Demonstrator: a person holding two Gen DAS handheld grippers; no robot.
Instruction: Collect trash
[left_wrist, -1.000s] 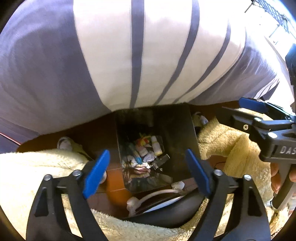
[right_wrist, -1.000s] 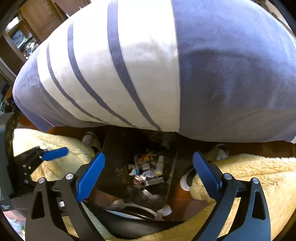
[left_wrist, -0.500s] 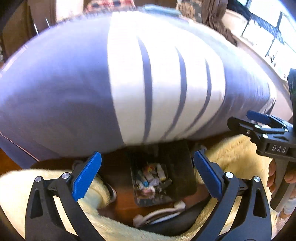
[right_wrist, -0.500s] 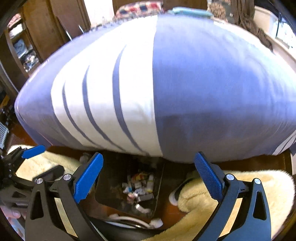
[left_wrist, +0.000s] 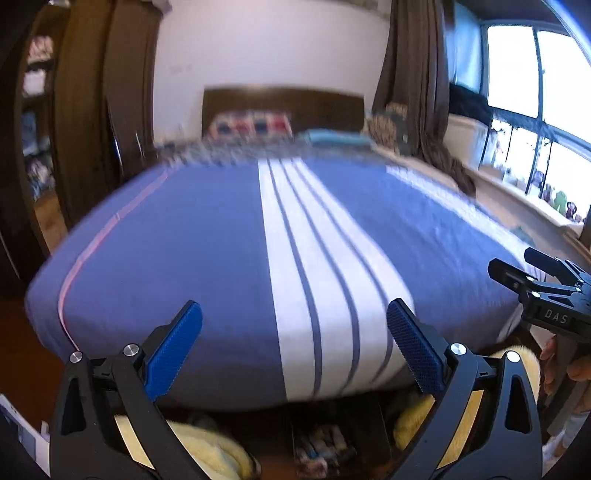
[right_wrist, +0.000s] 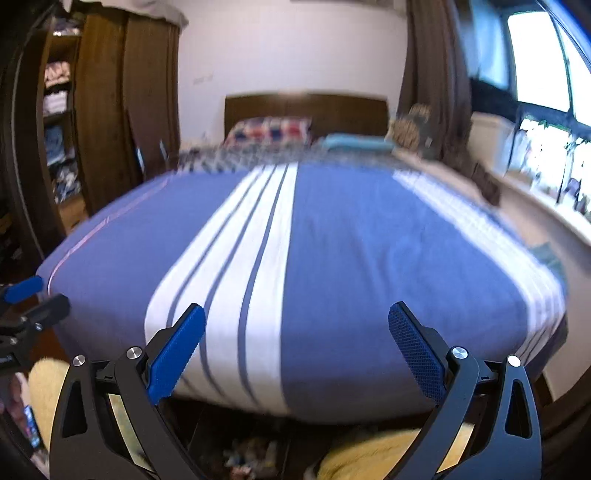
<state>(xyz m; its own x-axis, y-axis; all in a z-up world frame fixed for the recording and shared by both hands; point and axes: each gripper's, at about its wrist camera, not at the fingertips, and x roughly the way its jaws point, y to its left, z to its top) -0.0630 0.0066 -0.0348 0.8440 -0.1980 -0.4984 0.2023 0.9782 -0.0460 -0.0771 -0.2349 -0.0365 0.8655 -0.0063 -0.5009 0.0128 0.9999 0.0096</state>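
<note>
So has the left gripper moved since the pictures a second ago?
Yes. The left gripper has risen and tipped up: the trash bin, then central in its view, now sits at the bottom edge, and the bed top and headboard show.

"DAS" on right gripper (left_wrist: 532, 280)

One wide bed (left_wrist: 207, 266) with a blue cover carries one white band of three thin blue stripes (left_wrist: 317, 295). At the bed's head lie one checked red-and-blue pillow (left_wrist: 251, 125) and one folded teal cloth (left_wrist: 332, 137). Below its foot sits one dark bin of mixed small trash (left_wrist: 325, 445).
</note>
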